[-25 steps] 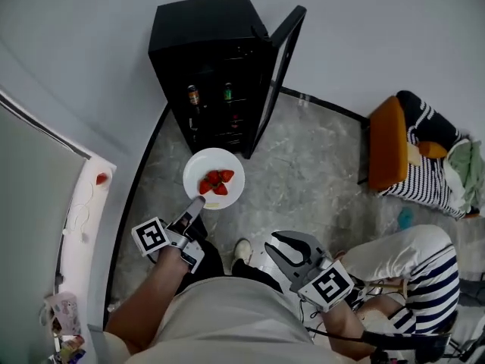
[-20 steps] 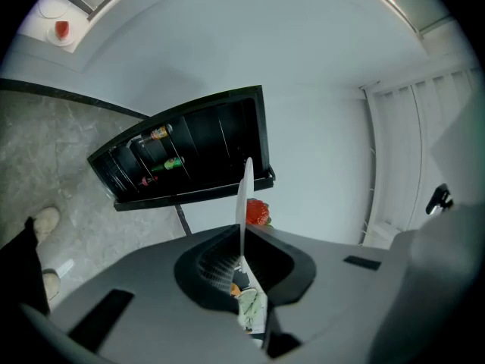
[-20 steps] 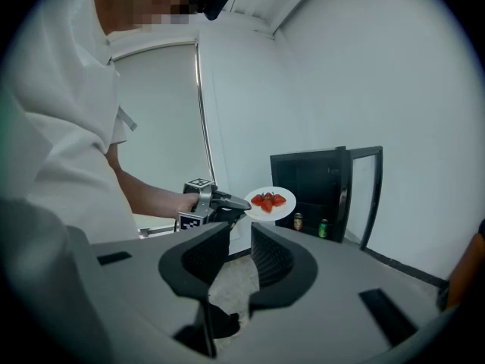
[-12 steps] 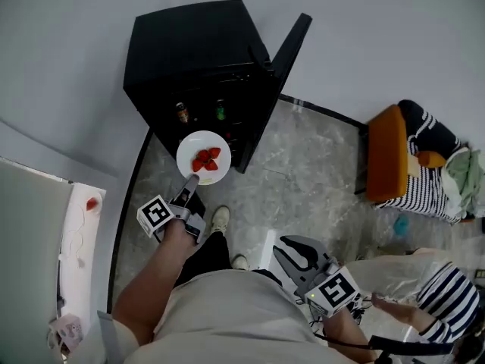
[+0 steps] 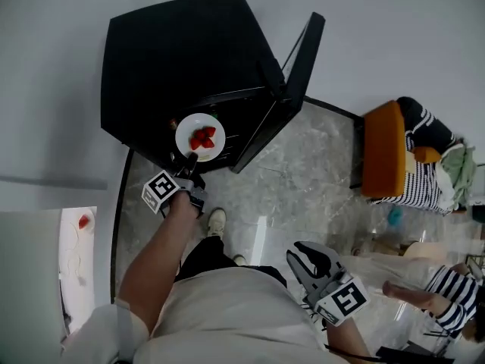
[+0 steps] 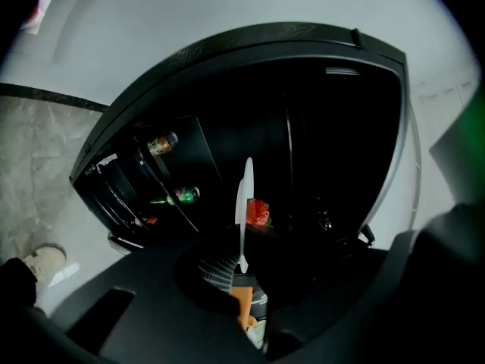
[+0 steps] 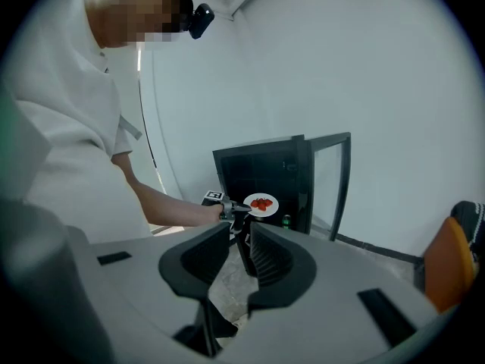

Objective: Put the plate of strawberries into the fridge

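A white plate [image 5: 200,136] with several red strawberries [image 5: 203,139] hangs at the open front of the black fridge [image 5: 182,51]. My left gripper [image 5: 187,163] is shut on the plate's near rim. In the left gripper view the plate [image 6: 244,196] shows edge-on, with one strawberry [image 6: 258,212] beside it and the dark fridge interior behind. The fridge door [image 5: 300,59] stands open to the right. My right gripper [image 5: 309,261] hangs low at my right side, open and holding nothing. From the right gripper view the plate [image 7: 261,204] is seen in front of the fridge [image 7: 265,169].
Bottles [image 6: 161,142] lie on the fridge's wire shelves. An orange chair [image 5: 385,149] with striped cloth stands at the right. A second person in a striped shirt [image 5: 449,302] sits at lower right. A white counter [image 5: 76,241] runs along the left wall.
My left gripper has carried the plate forward from over the floor to the fridge opening. I have stepped closer to the fridge. The right gripper stays low and open.
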A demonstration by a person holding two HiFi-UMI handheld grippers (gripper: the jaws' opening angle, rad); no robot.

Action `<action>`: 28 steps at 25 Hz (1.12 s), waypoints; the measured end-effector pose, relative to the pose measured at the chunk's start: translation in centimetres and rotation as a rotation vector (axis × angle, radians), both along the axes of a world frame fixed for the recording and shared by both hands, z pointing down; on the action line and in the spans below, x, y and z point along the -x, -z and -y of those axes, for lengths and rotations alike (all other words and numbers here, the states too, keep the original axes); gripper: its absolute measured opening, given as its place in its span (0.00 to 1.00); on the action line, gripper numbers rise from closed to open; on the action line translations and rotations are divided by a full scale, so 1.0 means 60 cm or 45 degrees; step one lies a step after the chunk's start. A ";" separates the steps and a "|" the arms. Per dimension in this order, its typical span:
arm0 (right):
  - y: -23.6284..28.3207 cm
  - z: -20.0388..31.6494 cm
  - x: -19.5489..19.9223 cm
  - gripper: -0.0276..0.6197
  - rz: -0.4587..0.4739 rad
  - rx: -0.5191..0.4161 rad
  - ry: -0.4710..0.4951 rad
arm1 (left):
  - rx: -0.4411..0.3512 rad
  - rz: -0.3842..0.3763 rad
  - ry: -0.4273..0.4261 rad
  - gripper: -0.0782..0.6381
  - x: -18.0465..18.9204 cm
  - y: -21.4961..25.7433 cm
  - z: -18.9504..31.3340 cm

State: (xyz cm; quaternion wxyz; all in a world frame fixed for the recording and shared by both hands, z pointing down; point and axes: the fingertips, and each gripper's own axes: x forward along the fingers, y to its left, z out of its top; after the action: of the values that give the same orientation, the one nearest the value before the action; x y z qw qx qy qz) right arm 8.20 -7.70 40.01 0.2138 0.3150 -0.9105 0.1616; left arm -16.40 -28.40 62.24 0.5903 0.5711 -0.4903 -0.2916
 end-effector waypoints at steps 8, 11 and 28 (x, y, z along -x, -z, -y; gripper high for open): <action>-0.010 0.039 0.001 0.18 -0.026 0.049 -0.113 | 0.108 0.038 0.024 0.14 0.025 -0.084 0.101; -0.015 0.049 -0.002 0.18 -0.036 0.062 -0.137 | 0.134 0.044 0.038 0.14 0.030 -0.104 0.125; -0.023 0.062 -0.026 0.18 -0.031 0.102 -0.239 | 0.258 0.266 0.012 0.15 0.045 -0.152 0.178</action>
State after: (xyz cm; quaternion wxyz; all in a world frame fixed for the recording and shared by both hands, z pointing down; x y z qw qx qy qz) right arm 9.78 -11.41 41.37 0.2212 0.3920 -0.8671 0.2134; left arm -19.08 -39.10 71.35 0.5893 0.5334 -0.5788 -0.1824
